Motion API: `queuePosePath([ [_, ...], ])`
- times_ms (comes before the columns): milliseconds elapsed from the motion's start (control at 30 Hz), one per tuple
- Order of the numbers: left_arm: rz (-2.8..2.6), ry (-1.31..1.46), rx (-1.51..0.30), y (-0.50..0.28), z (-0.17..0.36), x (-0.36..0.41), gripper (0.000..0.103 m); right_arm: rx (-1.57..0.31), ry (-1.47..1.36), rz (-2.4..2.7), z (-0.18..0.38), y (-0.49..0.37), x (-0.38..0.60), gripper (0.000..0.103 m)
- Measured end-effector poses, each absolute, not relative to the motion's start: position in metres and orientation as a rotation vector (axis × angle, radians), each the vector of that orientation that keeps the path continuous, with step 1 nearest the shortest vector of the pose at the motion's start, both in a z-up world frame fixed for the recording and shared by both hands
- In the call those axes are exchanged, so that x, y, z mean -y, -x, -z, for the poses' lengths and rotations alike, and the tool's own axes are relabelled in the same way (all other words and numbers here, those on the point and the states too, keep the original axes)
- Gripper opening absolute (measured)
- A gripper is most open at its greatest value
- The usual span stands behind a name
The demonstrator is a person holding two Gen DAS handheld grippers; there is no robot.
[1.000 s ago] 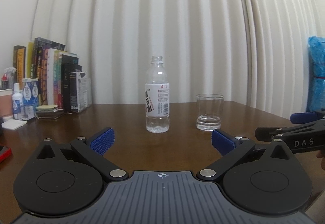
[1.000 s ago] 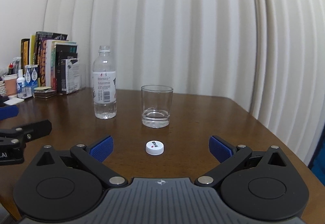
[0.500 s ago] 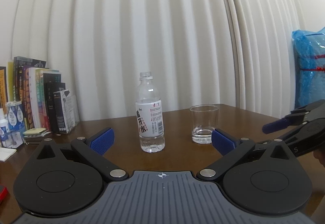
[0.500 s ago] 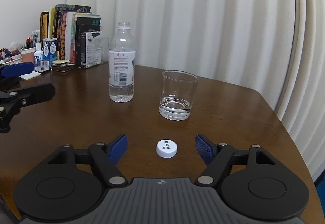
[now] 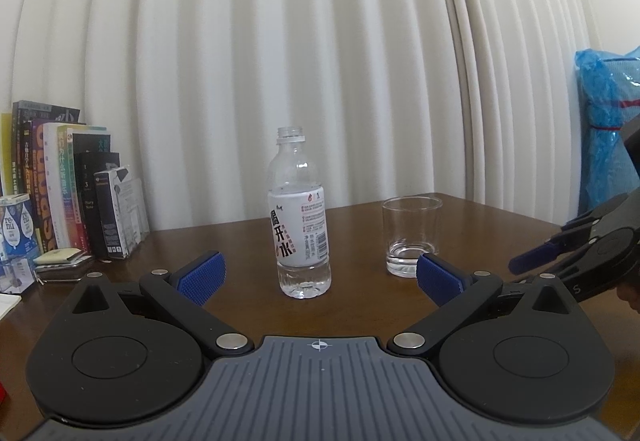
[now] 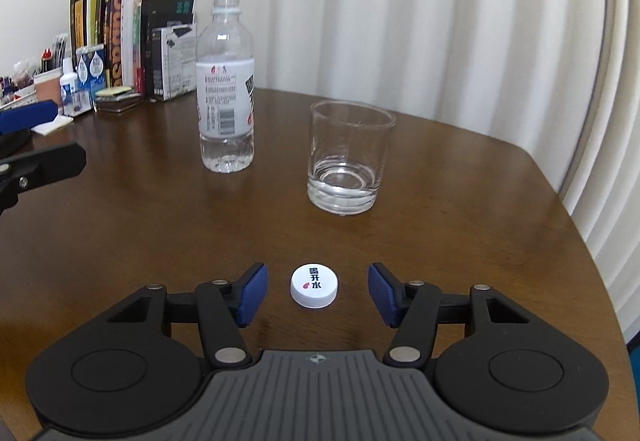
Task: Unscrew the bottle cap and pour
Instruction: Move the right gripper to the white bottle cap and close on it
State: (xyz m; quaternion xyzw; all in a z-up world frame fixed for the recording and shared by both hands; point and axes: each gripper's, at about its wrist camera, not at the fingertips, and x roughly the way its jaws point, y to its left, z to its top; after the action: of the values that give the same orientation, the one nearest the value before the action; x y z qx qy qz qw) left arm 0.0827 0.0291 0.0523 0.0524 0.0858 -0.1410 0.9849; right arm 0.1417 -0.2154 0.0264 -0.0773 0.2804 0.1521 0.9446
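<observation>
An uncapped clear water bottle (image 5: pixel 300 217) (image 6: pixel 226 89) with a white label stands upright on the brown table, a little water at its bottom. To its right stands a clear glass (image 5: pixel 411 237) (image 6: pixel 350 157) holding a little water. The white cap (image 6: pixel 314 285) lies flat on the table between the blue pads of my right gripper (image 6: pixel 314 291), which is open around it without touching. My left gripper (image 5: pixel 320 275) is open, in front of the bottle and apart from it. The right gripper's side (image 5: pixel 580 253) shows at the left wrist view's right edge.
A row of books (image 5: pixel 68 193) (image 6: pixel 136 37) and small boxes stands at the table's back left, with a cup and small bottles (image 6: pixel 68 89) beside them. White curtains hang behind. The table's rounded edge (image 6: pixel 560 201) runs on the right. A blue plastic bag (image 5: pixel 604 129) sits far right.
My right gripper has moved forward and down over the cap, and its fingers have narrowed around it. The left gripper has drifted slightly; bottle and glass have stayed put.
</observation>
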Motion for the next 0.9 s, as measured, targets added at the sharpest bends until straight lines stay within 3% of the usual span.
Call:
queuePosePath([
  [400, 0.312, -0.080, -0.195, -0.103, -0.050, -0.034, 0.103, -0.615, 0.139, -0.339, -0.020, -0.156, 0.215, 0.051],
  [533, 0.314, -0.074, -0.201, -0.106, -0.049, -0.034, 0.103, -0.630, 0.132, -0.348, -0.018, -0.160, 0.214, 0.040],
  [733, 0.310, -0.074, -0.208, -0.109, -0.048, -0.035, 0.103, -0.635, 0.119, -0.360, -0.016, -0.161, 0.213, 0.032],
  [900, 0.331, -0.028, -0.219, -0.113, -0.049, -0.039, 0.103, -0.639, 0.109, -0.370, -0.016, -0.161, 0.215, 0.032],
])
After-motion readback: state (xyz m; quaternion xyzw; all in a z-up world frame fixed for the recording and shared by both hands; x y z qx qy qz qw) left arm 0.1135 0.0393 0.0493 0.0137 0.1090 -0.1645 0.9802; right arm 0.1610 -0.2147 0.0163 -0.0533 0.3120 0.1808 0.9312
